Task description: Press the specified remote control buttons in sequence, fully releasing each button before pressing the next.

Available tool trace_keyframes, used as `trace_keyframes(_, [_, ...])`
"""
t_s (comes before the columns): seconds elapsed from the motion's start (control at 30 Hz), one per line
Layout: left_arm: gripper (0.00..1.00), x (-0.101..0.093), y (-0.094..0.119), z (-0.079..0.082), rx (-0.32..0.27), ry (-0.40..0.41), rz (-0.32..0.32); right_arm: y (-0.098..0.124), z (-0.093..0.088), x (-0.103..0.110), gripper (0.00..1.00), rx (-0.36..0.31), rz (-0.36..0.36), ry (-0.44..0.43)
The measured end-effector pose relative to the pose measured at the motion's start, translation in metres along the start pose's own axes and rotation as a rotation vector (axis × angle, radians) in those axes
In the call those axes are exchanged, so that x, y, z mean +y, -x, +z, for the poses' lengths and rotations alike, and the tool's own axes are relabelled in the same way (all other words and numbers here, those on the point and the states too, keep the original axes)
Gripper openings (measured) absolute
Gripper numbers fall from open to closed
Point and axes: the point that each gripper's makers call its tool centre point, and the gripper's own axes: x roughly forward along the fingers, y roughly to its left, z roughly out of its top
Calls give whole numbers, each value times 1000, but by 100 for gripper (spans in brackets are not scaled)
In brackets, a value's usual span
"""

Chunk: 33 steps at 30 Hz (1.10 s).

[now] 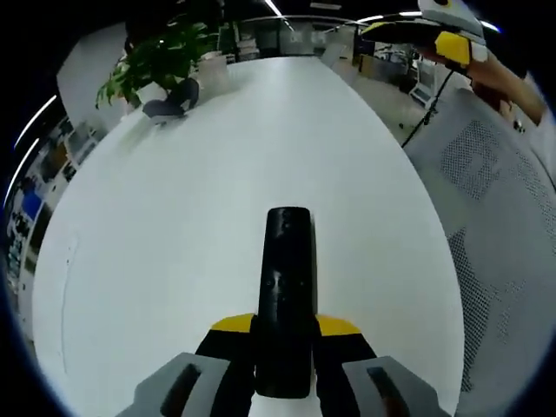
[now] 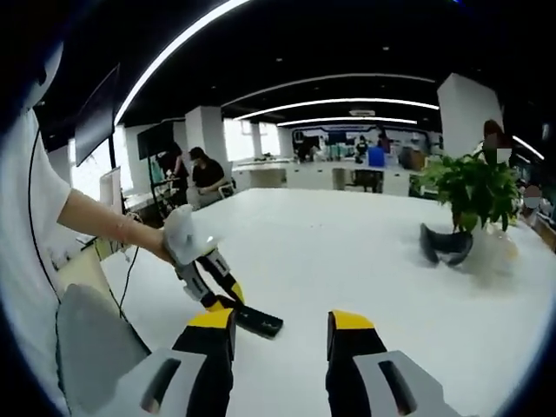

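Open-plan office: big white worktop [image 2: 365, 252], potted plant [image 2: 473, 191], ceiling light strips [image 2: 339, 102], desks w/ monitors in bkgd, person seated [image 2: 207, 174] at back.

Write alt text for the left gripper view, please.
A black remote is clamped between the left gripper's yellow-tipped fingers, pointing out over a white table. A potted plant and a dark headset sit at the far end.

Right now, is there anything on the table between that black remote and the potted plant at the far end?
No. In the left gripper view, only bare white table lies between the long black remote control and the leafy green potted plant.
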Motion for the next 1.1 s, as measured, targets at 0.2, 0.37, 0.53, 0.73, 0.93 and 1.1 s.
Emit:
trace_keyframes(0.2, [24,-20,3,-4,-7,8,3,-5,-1,14,38,27,58,28])
trace_keyframes(0.37, [24,-37,6,-7,-22,35,-2,-10,-5,23,36,58,93,51])
trace_keyframes(0.53, [24,-52,8,-10,-40,31,5,-17,-11,31,37,105,132,80])
trace_keyframes(0.73, [24,-67,10,-13,-46,44,4,-26,-23,40,34,180,196,133])
trace_keyframes(0.93, [24,-82,11,-14,-56,48,-3,-38,-41,52,20,286,304,247])
trace_keyframes(1.1, [24,-83,11,-13,-56,47,2,-48,-73,55,11,433,389,363])
